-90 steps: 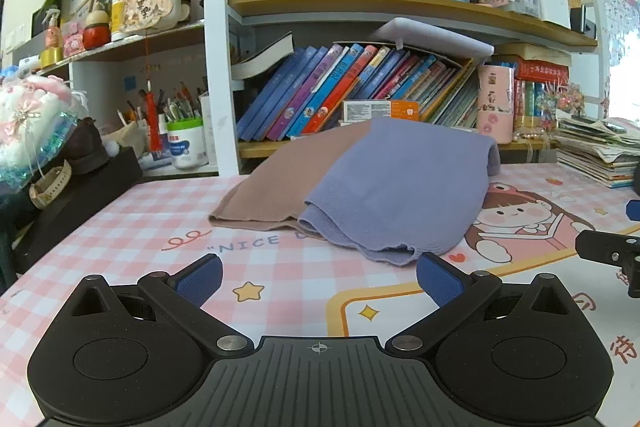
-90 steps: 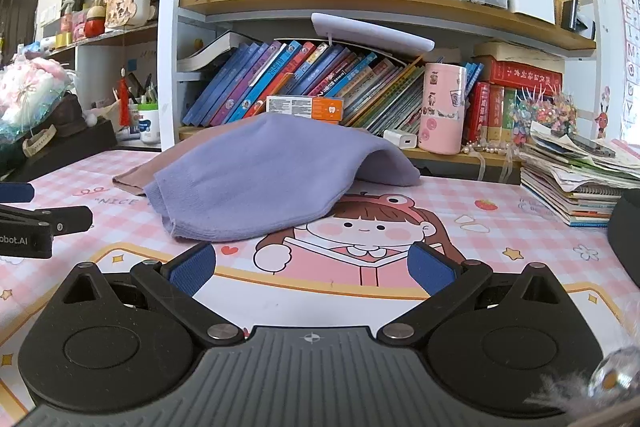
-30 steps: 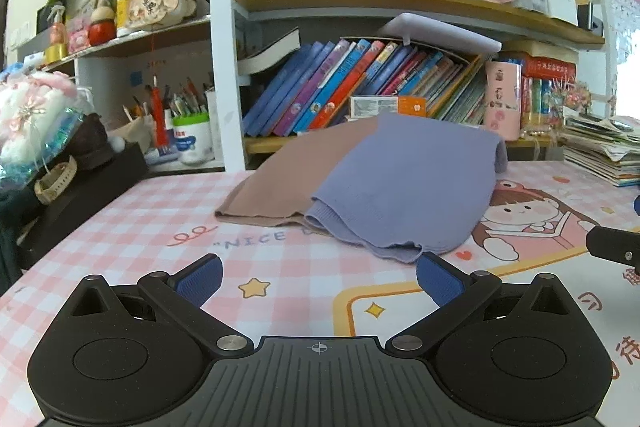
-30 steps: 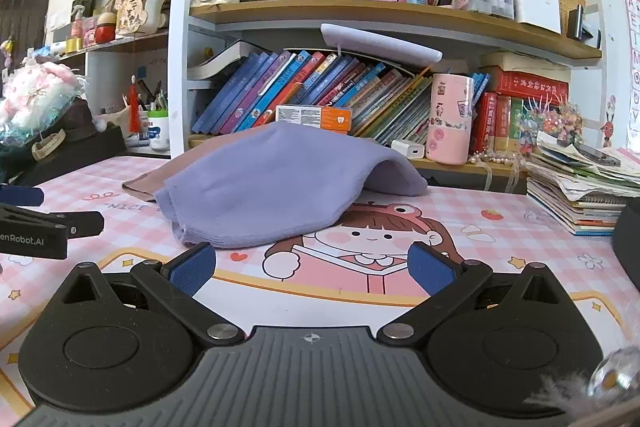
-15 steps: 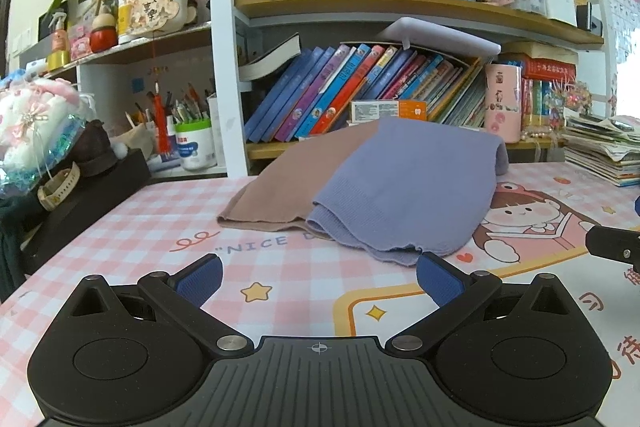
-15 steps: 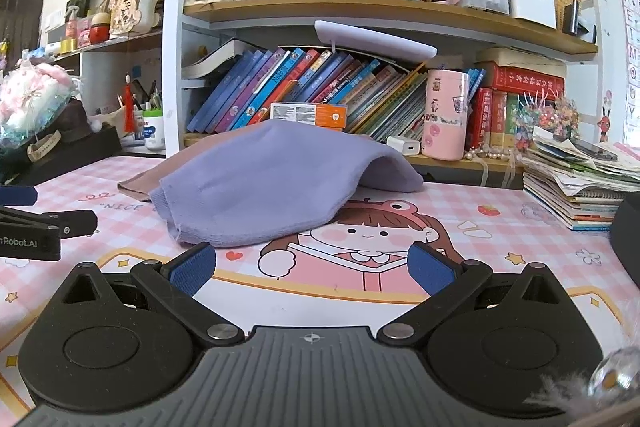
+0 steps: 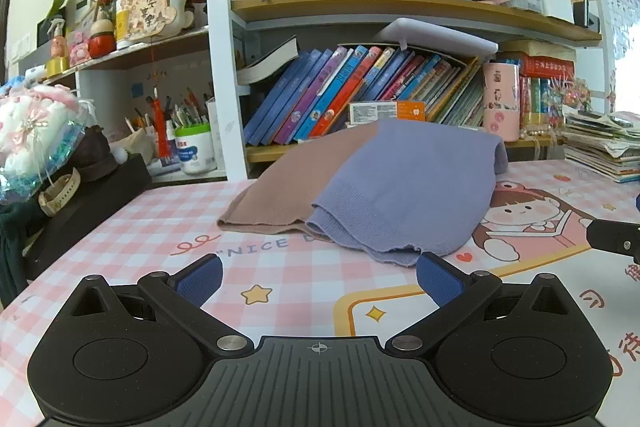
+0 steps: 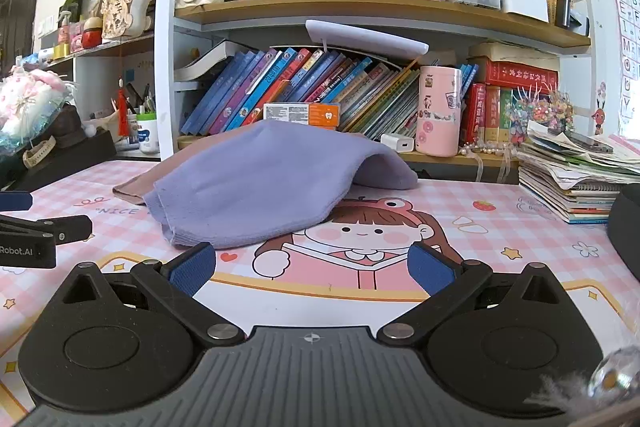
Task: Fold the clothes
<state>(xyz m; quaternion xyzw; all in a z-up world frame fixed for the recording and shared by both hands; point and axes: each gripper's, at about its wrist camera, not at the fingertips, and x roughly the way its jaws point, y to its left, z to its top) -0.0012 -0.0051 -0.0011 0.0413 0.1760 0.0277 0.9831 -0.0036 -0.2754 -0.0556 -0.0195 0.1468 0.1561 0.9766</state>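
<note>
Both grippers, left gripper (image 7: 318,275) and right gripper (image 8: 312,265), spread empty before the purple garment (image 7: 404,195); pinching its edge may drag the brown one (image 7: 280,187) beneath

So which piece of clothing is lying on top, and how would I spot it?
Look at the pink checked mat on the desk, before the bookshelf. Two garments are heaped there. The top one is the lavender knit, draped partly over the brown garment that sticks out to its left.

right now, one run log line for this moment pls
left gripper: open, empty | right gripper: open, empty | purple knit garment: unfolded, overlapping brown knit garment | pink checked desk mat | fold: not started
</note>
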